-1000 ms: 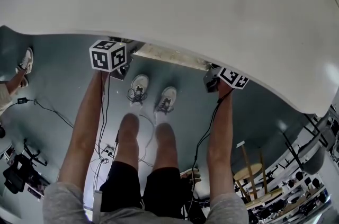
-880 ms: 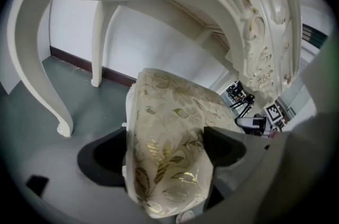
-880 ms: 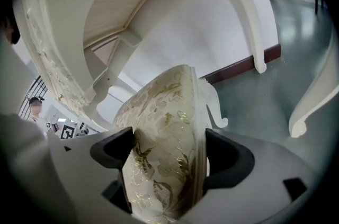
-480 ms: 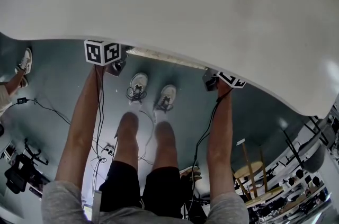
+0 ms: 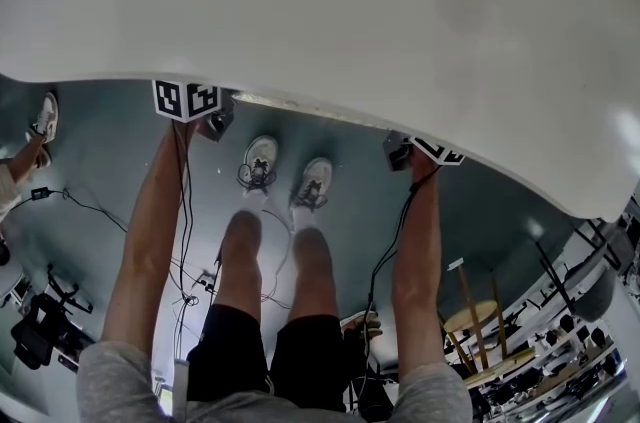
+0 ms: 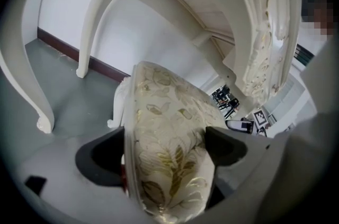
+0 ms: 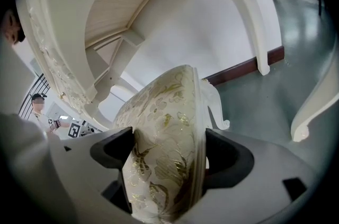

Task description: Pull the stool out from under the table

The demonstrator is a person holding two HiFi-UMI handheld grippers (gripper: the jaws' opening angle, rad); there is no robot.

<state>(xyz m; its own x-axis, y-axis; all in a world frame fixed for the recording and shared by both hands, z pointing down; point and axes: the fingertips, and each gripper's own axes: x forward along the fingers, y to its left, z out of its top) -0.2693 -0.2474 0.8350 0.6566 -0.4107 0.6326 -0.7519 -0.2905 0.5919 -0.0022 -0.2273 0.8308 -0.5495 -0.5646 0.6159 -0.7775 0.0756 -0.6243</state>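
Left gripper (image 6: 172,150): jaws spread wide, one on each side of the stool (image 6: 168,112) seat. The pads lie close along the cushion and its rim, with no squeeze showing in the fabric.

Right gripper (image 7: 165,153): the same picture from the other side. Its jaws are wide apart and bracket the seat edge, and the cushion is not visibly pressed.

Seat: cream upholstery with a gold leaf pattern and a pale rim. It looks tilted in both gripper views.

Just beyond the seat: a white curved stool leg (image 7: 216,106) stands on the grey-green floor (image 6: 79,98).

Above the stool: the table's underside and carved apron (image 6: 265,37). The stool sits under the table.

Further out: a white cabriole table leg (image 6: 29,74) stands on the floor. Behind it is a white wall with a dark skirting strip (image 6: 61,44).

Head view: the white tabletop (image 5: 350,1) fills the upper frame and hides the stool entirely. Both arms reach under its near edge, and only the marker cubes show at the rim. Below are the person's bare legs, white shoes (image 5: 262,161) and cables (image 5: 90,206) trailing on the floor.
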